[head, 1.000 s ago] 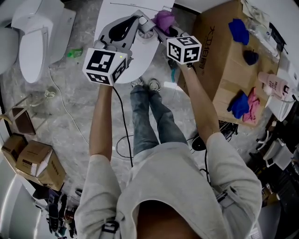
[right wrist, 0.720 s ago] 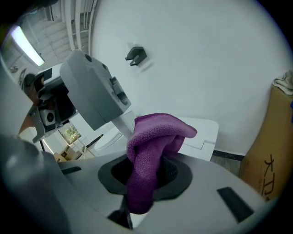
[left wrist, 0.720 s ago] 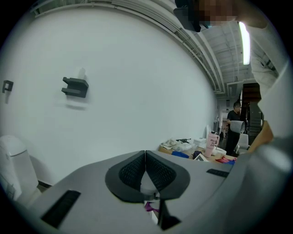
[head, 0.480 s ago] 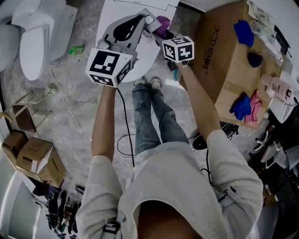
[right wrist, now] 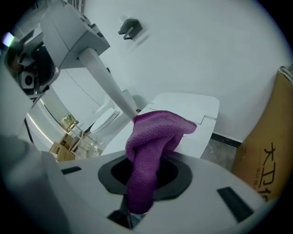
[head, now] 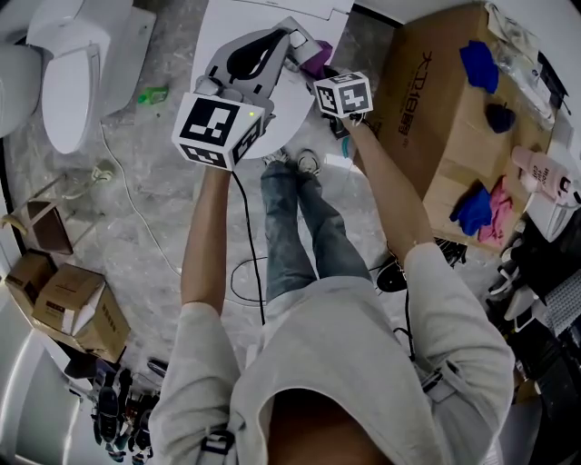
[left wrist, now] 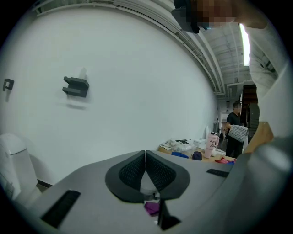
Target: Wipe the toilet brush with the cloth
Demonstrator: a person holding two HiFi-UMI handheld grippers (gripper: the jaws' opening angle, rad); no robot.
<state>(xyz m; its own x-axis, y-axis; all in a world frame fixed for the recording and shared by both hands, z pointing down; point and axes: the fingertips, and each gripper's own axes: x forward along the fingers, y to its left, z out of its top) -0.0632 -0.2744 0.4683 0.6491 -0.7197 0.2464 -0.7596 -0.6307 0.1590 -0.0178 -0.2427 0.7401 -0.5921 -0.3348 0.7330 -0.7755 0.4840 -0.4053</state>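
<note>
the wiping step is in hand. the left gripper (left wrist: pixel 145 157) has its jaws pressed together on the top of the toilet brush (right wrist: pixel 110 82), whose white handle slants down from it in the right gripper view. the right gripper (right wrist: pixel 144 176) is clamped on a purple cloth (right wrist: pixel 153 137), and the bunched top of the cloth meets the handle low down. both are held in the air over the white surface (head: pixel 222 23), near its right edge in the head view. the bristle end does not show; it may sit behind the cloth.

as i judge it, the next move calls for sliding the cloth along the handle while the left gripper holds it steady, with enough cloth folded round the handle to rub it and not just brush past.

counted: two grippers, one brush, one purple cloth in use. on the cardboard box (head: pixel 427 118) lie three blue cloths and one pink one. one toilet (head: pixel 68 82) stands at the left.
</note>
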